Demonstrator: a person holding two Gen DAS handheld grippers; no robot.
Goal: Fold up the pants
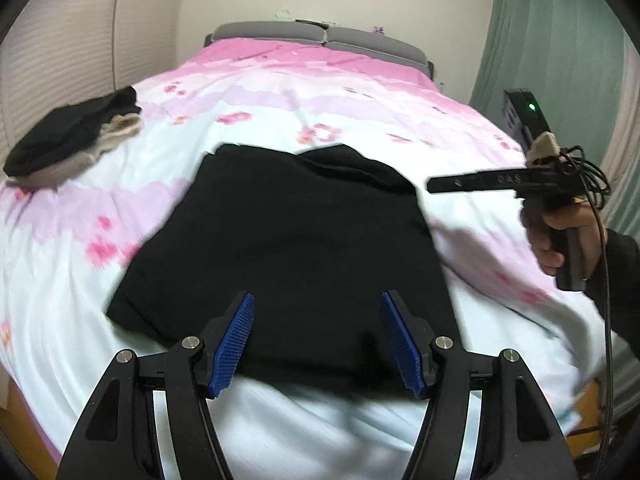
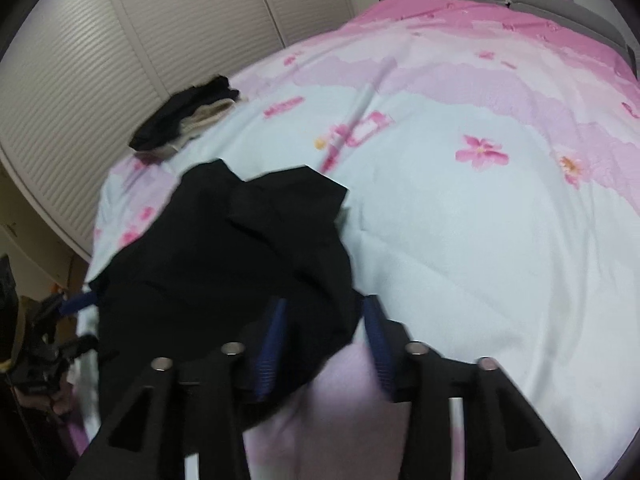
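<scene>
Black pants, of soft matte cloth, lie folded into a broad trapezoid on the bed. The piece is narrower at its far edge, toward the grey padded headboard, and wider at its near edge. Its long axis cannot be told with certainty; the far edge shows two rounded lobes with a notch between them. In the right wrist view the pants appear rumpled, with overlapping flaps at the far end.

The bed carries a smooth cover printed with pink flowers on pale blue, grading to solid pink near the headboard.

Left gripper: black plastic linkage with metal pivot pins and blue ribbed pads. Its fingers stand wide apart above the near edge of the pants and hold nothing.

Right gripper: same build, blurred. Its fingers stand moderately apart. The near corner of the pants lies between them, against the left pad and clear of the right pad; whether the cloth is gripped cannot be told. In the left wrist view this gripper is seen side-on to the right of the pants, held by a hand; partly legible lettering on its bar reads "DAS".

A pile of black and beige clothes lies on the bed to the left of the pants, well apart from them, beside a slatted white wardrobe door. A green curtain hangs to the right of the headboard.
</scene>
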